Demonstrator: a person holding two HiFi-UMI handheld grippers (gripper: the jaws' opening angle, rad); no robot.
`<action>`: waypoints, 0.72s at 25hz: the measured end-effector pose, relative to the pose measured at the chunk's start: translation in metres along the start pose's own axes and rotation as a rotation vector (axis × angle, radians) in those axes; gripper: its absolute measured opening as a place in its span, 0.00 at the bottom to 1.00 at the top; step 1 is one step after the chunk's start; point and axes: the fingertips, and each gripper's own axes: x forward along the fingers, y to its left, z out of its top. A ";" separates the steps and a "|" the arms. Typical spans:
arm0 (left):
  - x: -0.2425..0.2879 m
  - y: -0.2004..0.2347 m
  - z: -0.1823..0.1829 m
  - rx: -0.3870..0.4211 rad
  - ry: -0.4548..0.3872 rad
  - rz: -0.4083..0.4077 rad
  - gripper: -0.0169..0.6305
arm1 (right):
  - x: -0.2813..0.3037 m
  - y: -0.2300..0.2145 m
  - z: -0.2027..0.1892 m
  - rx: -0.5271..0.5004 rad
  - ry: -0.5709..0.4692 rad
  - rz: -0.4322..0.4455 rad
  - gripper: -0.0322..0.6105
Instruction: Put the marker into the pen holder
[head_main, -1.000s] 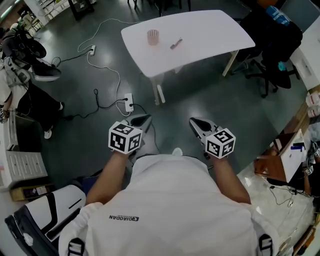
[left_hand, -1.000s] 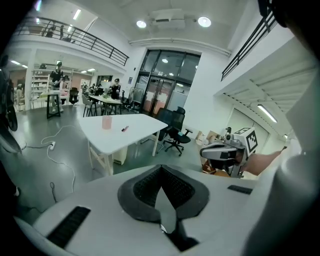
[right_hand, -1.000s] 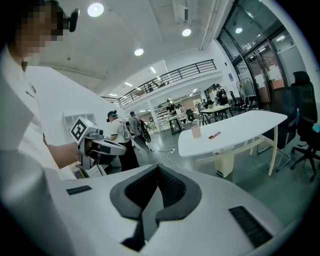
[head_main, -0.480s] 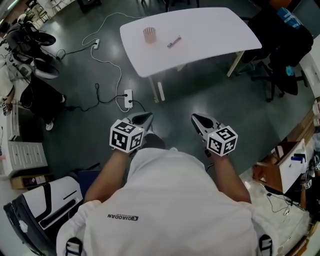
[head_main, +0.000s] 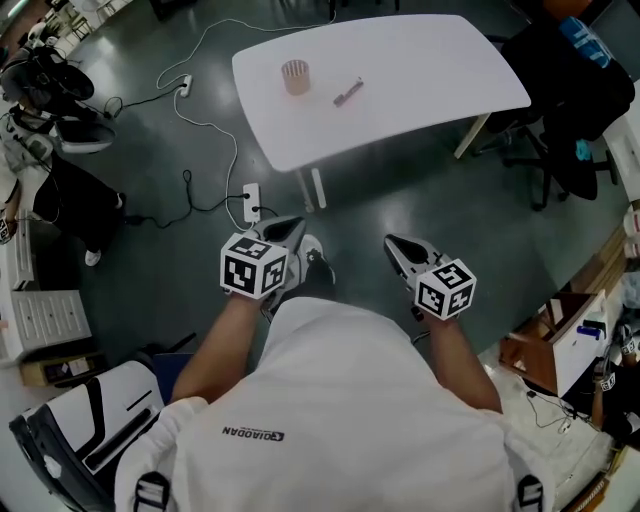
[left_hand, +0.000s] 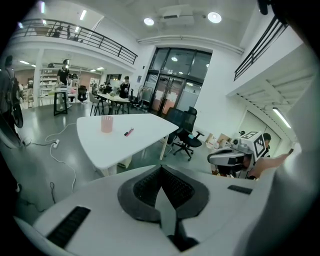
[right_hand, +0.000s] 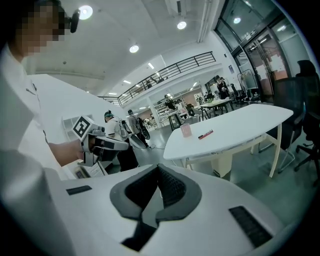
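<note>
The left hand-held gripper (head_main: 289, 226) and right hand-held gripper (head_main: 393, 242) are closed and empty, well apart from the table (head_main: 430, 70), so the approach seems in hand, and next comes opening onto the marker (head_main: 348, 92) near the pen holder (head_main: 295, 76).

Head camera is looking steeply down from above the person's shoulders, with the left gripper (head_main: 290, 228) and right gripper (head_main: 392, 243) close beneath it and the white table (head_main: 420, 70) lying well beyond their fingers (head_main: 283, 236). Each gripper camera is riding just behind its own fingers, facing forward along them at a low, near-level angle. All three views are sharing the table, the pen holder (head_main: 295, 76) and the marker (head_main: 348, 92) ahead of the fingers. Each gripper view is also catching the other gripper off to the side of its fingers.
</note>
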 end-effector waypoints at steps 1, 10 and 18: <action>0.006 0.006 0.008 -0.004 -0.008 -0.001 0.07 | 0.005 -0.007 0.005 -0.005 0.007 -0.006 0.08; 0.044 0.106 0.078 -0.044 -0.020 0.036 0.07 | 0.106 -0.053 0.084 -0.058 0.043 0.000 0.08; 0.066 0.190 0.113 -0.061 -0.022 0.035 0.07 | 0.188 -0.083 0.136 -0.155 0.119 -0.034 0.08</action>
